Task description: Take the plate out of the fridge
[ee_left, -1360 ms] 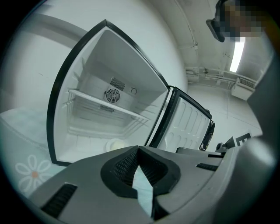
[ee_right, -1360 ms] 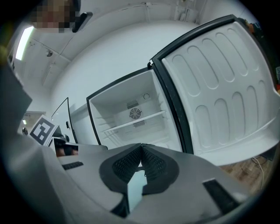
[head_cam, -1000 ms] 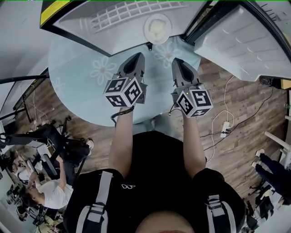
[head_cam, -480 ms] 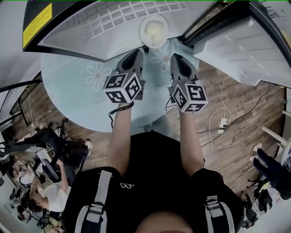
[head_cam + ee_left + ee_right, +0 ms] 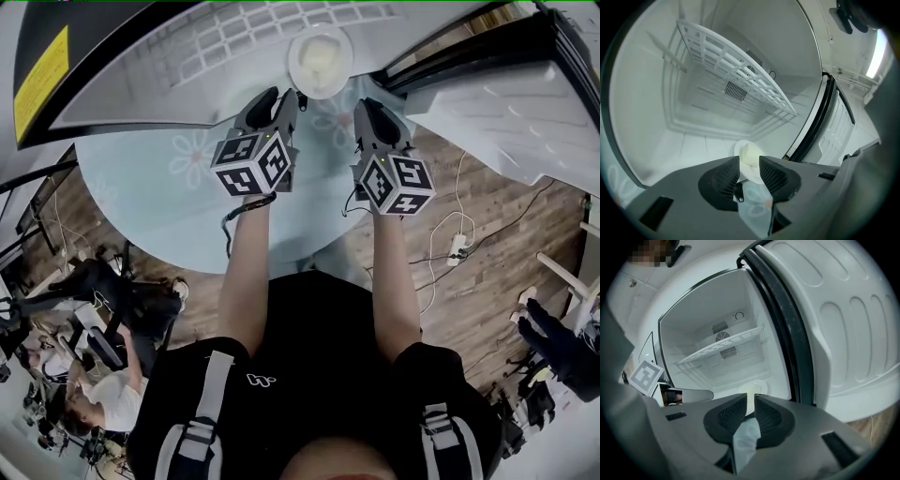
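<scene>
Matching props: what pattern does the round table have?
The table is pale blue with white flowers; head view.

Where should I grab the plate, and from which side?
Take the plate by its near rim, coming in low through the open front. It lies flat on the fridge floor close to the front edge, and a pale lump sits in its middle, so the thin rim facing you is probably the only free part to pinch.
</scene>
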### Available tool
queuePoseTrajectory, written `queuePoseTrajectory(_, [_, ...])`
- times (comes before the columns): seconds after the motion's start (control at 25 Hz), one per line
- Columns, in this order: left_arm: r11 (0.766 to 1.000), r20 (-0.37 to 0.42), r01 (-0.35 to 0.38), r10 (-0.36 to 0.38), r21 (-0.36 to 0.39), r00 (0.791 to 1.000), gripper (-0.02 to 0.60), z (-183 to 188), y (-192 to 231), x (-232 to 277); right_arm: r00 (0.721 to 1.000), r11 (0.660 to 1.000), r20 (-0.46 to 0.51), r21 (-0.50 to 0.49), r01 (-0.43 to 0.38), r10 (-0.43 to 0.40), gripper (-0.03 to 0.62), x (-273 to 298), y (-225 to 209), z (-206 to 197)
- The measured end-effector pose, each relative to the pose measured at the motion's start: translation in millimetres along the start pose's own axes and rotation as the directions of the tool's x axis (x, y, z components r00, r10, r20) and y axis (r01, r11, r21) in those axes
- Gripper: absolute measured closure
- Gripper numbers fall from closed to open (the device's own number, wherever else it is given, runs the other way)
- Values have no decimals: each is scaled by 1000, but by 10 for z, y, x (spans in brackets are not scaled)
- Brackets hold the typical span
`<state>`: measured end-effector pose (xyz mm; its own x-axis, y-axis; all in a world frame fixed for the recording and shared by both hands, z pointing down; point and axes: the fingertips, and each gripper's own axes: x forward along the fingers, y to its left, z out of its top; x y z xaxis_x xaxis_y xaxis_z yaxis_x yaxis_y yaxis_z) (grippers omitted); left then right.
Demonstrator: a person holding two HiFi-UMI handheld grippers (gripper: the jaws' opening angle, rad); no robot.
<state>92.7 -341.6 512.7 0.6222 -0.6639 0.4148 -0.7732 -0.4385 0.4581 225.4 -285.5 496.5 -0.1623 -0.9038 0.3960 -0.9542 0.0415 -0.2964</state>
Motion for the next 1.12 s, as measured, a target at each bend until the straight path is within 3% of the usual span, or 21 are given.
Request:
queuePoseTrajectory(0.12, [1000,-15,16,-16,-9,1000,434,0,17,103,1000,1000,-14,3,-1,1,542,111,-30,-32])
queuePoseTrajectory(0.64, [998,-20,-54,54,33,998,434,62,218,341,999,1000,-45,-2,30,-30,478,475,-42,-58])
queuePoseTrajectory(0.8, [999,-52,-33,34,9,998,411,6,224,472,998,999,-49,-20,39,-40,476,646,-82,12])
queuePoseTrajectory(1.12, [998,-63,-44,46,38,997,373,38,267,671,994,996,-69,1,86,-86,462,818,-220,-59])
